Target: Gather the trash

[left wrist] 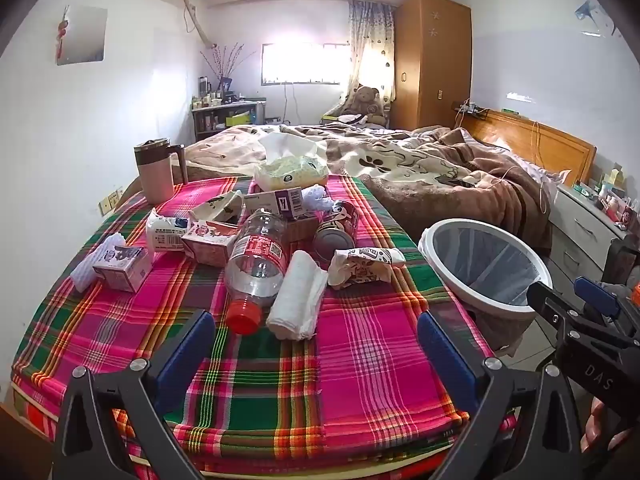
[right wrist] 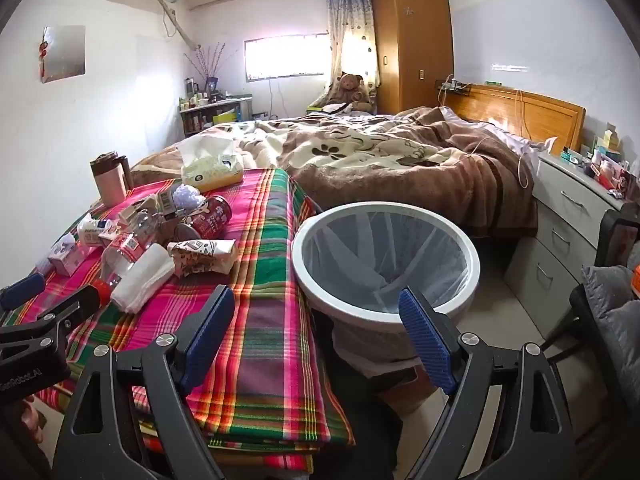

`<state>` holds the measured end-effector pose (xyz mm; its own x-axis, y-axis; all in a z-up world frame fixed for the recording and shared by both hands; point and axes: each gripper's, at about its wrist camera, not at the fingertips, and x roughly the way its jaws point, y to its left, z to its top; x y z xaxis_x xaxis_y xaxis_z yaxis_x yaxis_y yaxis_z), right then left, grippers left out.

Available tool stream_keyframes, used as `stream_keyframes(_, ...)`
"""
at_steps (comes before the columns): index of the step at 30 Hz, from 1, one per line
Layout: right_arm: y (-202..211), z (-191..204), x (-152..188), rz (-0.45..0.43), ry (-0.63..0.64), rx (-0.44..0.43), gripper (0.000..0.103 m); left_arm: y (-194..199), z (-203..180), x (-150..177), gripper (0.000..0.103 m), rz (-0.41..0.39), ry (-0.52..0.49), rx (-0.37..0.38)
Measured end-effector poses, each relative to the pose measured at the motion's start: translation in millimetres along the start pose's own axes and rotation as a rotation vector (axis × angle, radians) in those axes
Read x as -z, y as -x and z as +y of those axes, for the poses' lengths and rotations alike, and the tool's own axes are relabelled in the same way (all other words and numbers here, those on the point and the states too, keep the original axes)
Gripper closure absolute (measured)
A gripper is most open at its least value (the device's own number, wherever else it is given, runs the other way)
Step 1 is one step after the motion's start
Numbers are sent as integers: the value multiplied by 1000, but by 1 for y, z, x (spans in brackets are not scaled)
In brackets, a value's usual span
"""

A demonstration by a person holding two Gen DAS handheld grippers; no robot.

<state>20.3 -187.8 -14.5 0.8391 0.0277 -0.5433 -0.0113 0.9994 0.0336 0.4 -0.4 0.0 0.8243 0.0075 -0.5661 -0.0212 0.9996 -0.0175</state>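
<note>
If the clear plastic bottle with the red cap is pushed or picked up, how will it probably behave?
The clear plastic bottle lies on its side on the plaid cloth, so a sideways push would likely roll it. It looks empty, so probably light. Its thin walls may dent under a firm squeeze.

A woven plaid cloth [left wrist: 352,344] is seen; the clear plastic bottle [left wrist: 258,256] looks glossy, the white-rimmed plastic bin [right wrist: 474,272] smooth.
</note>
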Motion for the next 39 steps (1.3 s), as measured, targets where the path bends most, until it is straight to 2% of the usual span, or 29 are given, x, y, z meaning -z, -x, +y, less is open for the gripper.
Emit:
stream_keyframes(5, 1, -1, 0, -15, -20, -20, 17, 0, 0, 0, 1, -11, 2, -4)
stream_keyframes(9, -2, 6, -3, 3, -2, -11, 17, -1, 0, 0, 1, -11, 4, -1)
stream_keyframes(39, 6, 6, -6, -14, 3, -2, 17, 2, 5, 0, 1, -13, 4, -3)
